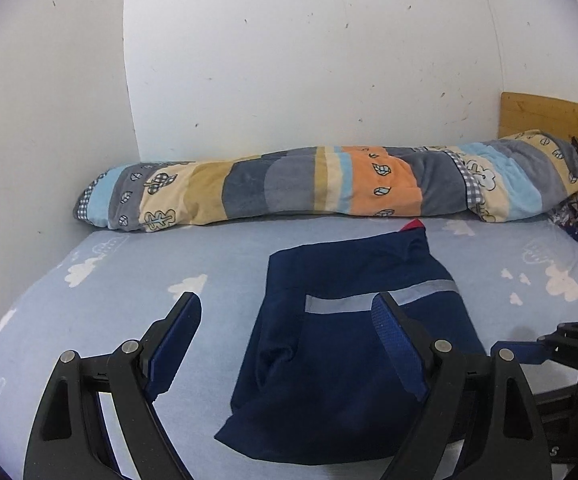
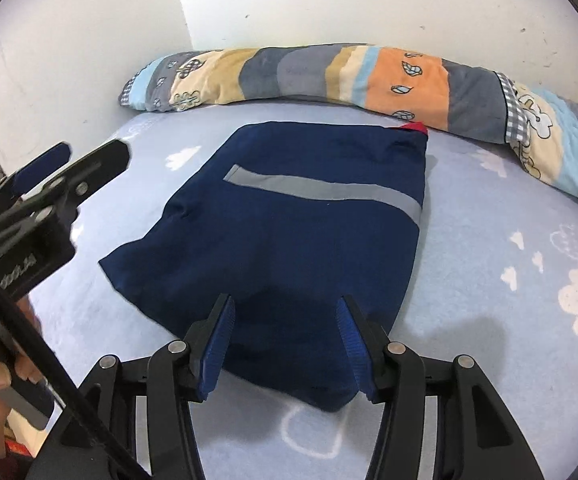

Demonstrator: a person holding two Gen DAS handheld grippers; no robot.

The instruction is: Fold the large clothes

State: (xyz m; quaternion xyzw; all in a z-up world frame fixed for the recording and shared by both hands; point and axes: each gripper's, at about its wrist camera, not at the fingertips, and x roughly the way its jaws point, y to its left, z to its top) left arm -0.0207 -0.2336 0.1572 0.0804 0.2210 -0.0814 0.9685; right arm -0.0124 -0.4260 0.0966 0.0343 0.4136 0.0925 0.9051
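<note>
Fold looks near done: dark navy fabric garment with a grey reflective stripe (image 2: 289, 240) lies as a compact folded stack on the light blue cloud-print bed sheet (image 2: 489, 280).
A red edge peeks out at its far corner, just beside the striped patchwork rolled quilt (image 2: 369, 76) by the wall; maybe one more fold or tidy left. Left hand-held gripper (image 1: 289, 312) hovers wide and empty. Right hand-held gripper (image 2: 285, 316) sits half-spread over the near hem, gripping nothing.

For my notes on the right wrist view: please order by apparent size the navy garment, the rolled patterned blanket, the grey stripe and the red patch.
1. navy garment, nearer the camera
2. rolled patterned blanket
3. grey stripe
4. red patch
</note>
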